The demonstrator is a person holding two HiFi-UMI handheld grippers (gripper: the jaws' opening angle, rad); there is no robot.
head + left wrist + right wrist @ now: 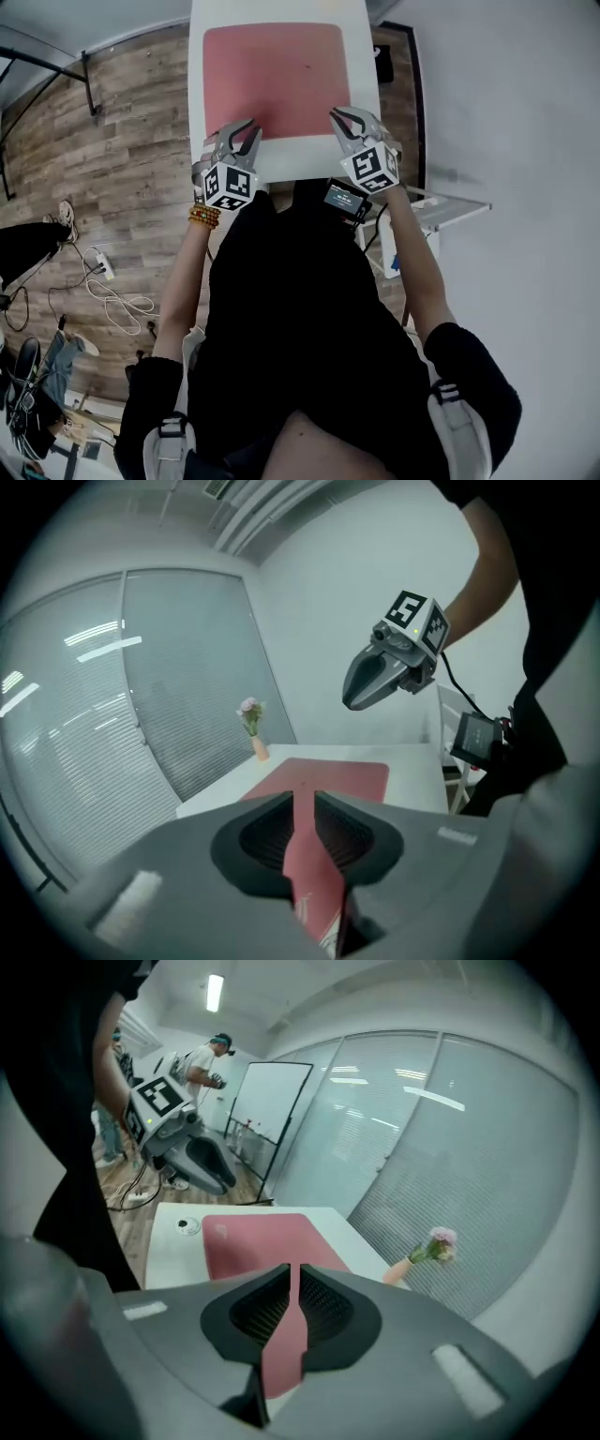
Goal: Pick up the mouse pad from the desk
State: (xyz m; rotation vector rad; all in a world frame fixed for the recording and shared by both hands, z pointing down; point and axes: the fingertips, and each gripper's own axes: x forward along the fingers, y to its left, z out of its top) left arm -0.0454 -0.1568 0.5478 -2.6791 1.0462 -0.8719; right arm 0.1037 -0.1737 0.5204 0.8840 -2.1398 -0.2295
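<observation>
- The red mouse pad (277, 80) lies on the white desk (291, 167), with its near edge toward the person. Most of it rests flat on the desk top.
- The left gripper (241, 131) is clenched on the near left corner of the pad. In the left gripper view the red sheet runs between the two closed jaws.
- The right gripper (346, 116) grasps the near right corner in the same way, the thin red edge pressed between its jaws.
- I judge that the step in hand is the lift. Both grippers should rise together and at the same height, so that the soft pad does not twist or slip out of one grip.
- The pad will probably sag in the middle, and a gentle pull of the corners apart should hold it flat.
- A small vase with a flower (251, 726) stands at the far side of the desk. The far edge of the pad should not sweep it.
</observation>
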